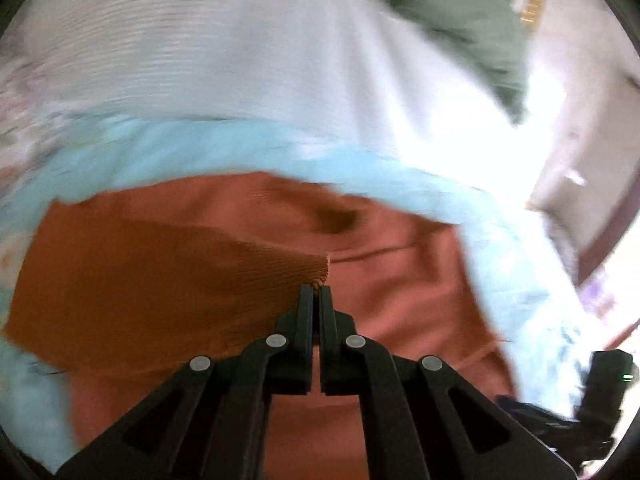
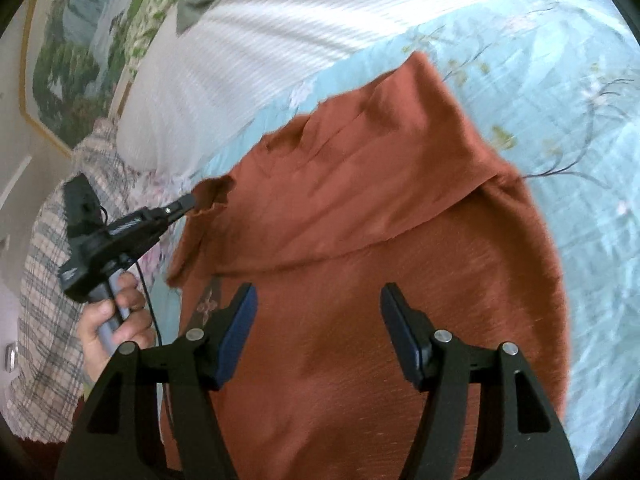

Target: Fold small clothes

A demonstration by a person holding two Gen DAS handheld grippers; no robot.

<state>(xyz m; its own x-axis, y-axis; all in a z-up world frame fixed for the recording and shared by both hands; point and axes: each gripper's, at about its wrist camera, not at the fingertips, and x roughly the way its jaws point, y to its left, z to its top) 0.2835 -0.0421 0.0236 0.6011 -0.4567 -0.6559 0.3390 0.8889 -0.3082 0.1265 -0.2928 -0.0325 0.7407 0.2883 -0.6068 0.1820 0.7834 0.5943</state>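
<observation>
Left gripper (image 1: 318, 289): its two black fingers are pressed together on a corner of the orange cloth, right at their tips. From the right wrist view, this same gripper (image 2: 191, 201) pinches that corner at the left edge of the cloth and lifts it a little.

Right gripper (image 2: 318, 300): its fingers stand wide apart with nothing between them. They hang just over the middle of the orange cloth. I cannot tell if they touch it.

Orange cloth (image 2: 360, 240): it lies spread on the blue sheet. One flap is folded over the top part. The left wrist view (image 1: 400, 300) is blurry, but the ribbed corner shows by the finger tips.

Blue sheet (image 2: 560, 120): light blue with small flowers and thin branches, under the cloth.

White blanket (image 2: 260, 40): striped, lying past the sheet, touching its far edge.

Left hand (image 2: 116, 320): wrapped around the grey handle of the left gripper.

Checked fabric (image 2: 44, 320): at the far left, beside the hand.
</observation>
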